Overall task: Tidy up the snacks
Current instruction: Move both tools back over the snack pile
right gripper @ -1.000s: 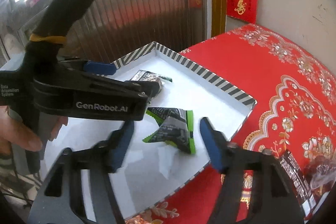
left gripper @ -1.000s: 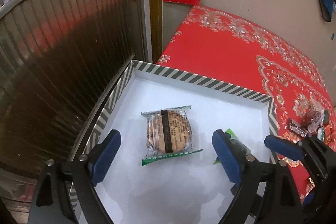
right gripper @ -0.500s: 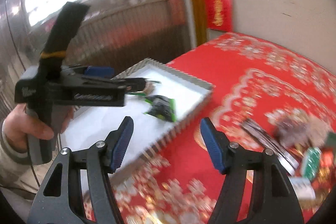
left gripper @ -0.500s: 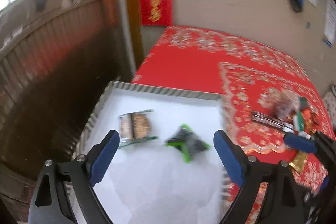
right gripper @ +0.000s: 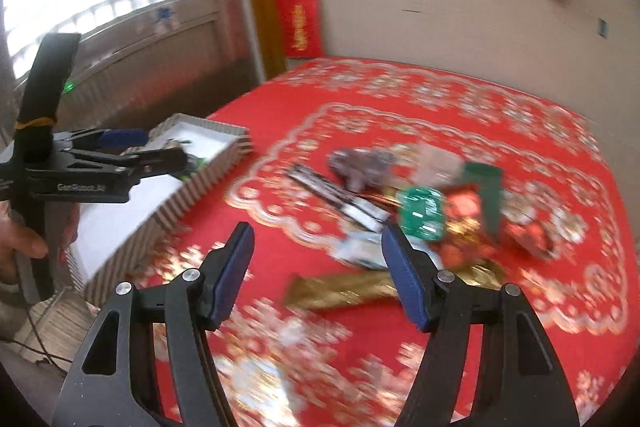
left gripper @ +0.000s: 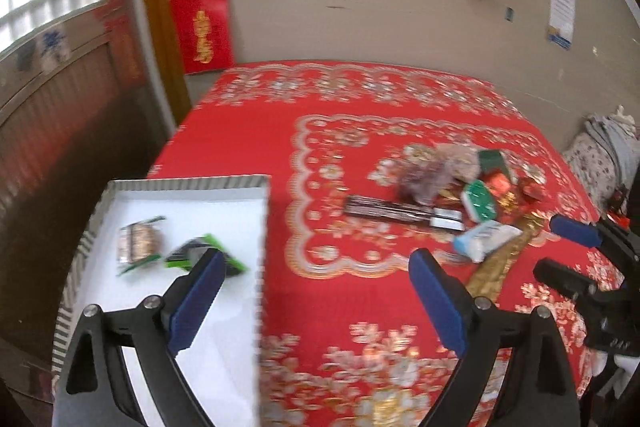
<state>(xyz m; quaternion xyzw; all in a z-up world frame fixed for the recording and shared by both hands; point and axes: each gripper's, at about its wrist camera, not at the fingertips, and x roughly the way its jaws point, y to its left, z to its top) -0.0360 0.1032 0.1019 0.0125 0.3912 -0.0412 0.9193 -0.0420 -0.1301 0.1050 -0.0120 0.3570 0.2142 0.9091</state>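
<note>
Holding left gripper (left gripper: 314,301): I am keeping it spread, empty, by tray (left gripper: 180,183).
Right gripper (right gripper: 318,273): spread, empty, above gold wrapper (right gripper: 340,291).
Snacks (left gripper: 476,195): lying heaped on red worktop (left gripper: 360,99); two packets (left gripper: 140,243) in tray.

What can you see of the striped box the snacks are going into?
The shallow open box with black-and-white striped walls has a plain white floor. It sits at the left edge of the red patterned tablecloth. Two snacks lie flat inside: a clear-wrapped brown biscuit and, beside it, a black-and-green packet. Motion blur hides finer detail.
</note>
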